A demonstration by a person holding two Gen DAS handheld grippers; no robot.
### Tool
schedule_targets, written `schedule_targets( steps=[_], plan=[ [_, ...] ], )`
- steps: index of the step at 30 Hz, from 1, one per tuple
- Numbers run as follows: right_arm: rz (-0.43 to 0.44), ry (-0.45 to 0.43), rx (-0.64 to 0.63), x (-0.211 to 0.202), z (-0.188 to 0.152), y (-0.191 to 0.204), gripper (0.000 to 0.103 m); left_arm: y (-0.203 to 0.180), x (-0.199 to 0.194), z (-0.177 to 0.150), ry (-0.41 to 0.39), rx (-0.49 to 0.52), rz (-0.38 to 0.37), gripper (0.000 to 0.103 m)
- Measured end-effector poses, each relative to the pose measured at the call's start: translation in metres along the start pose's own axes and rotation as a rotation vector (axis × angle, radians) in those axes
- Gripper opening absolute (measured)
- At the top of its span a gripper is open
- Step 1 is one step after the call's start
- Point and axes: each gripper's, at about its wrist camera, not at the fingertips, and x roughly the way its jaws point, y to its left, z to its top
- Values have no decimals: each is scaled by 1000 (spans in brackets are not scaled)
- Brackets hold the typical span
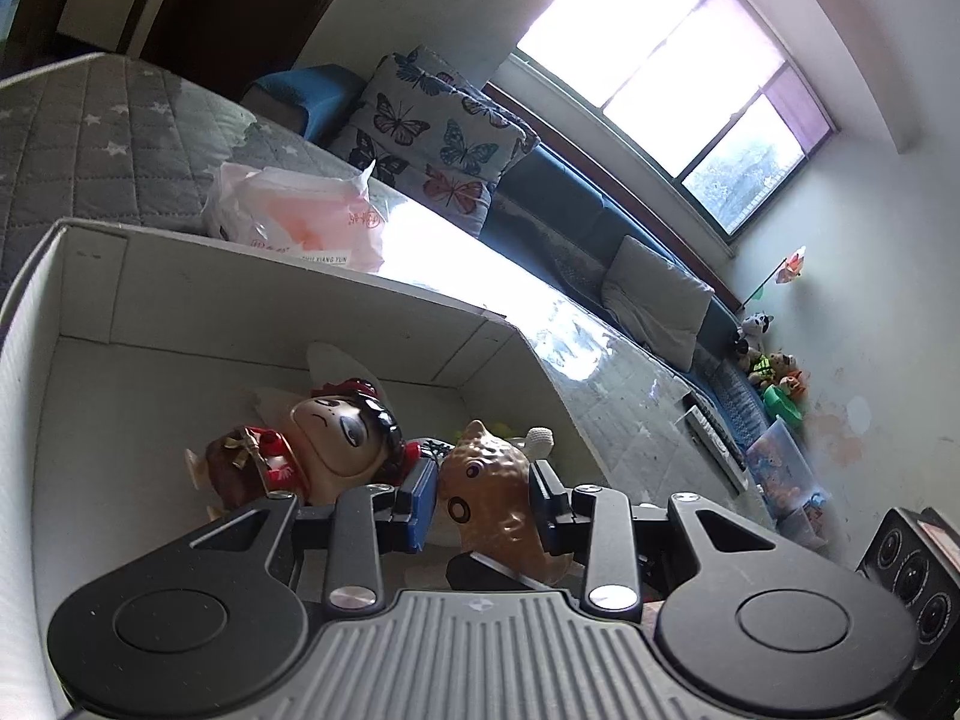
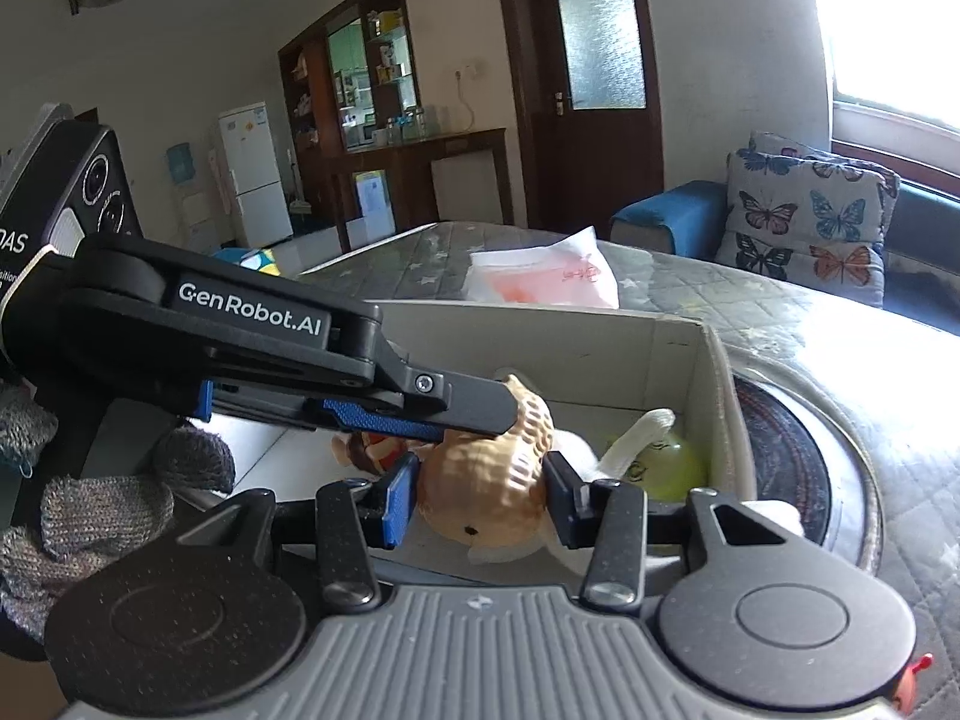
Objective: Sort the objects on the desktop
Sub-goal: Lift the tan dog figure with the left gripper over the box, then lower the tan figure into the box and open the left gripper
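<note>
**Two grippers, one peanut toy, over the box**

Both grippers are on the tan peanut-shaped toy (image 1: 489,495) here. The left gripper (image 1: 483,498) has its blue pads pressed to either side of it, clamped firm. From the right wrist view, the right gripper (image 2: 480,495) is closed on the same toy too, its pads tight against the ribbed shell, with the left gripper's fingers crossing over the top from the left. The toy sits inside the white cardboard box (image 1: 180,312), right between the fingertips. Just left of the left gripper, a big-headed doll in red (image 1: 336,438) lies on the box floor. Ahead and right of the right gripper, a green ball with a face (image 2: 666,468) and a white knitted piece (image 2: 639,432) rest against the box's wall. Beyond the box, a pink plastic bag (image 1: 300,222) sits on the quilted surface.
</note>
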Motion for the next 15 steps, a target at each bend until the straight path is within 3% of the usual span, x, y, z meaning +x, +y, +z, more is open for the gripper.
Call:
schedule_targets(
  steps=[8,15],
  plan=[
    [16,38,-3,8,-5,10,46,-12,-7,-13,-18,153,55,37],
    [7,50,-9,10,-3,11,46,-7,-7,-19,-2,160,52,37]
  ],
)
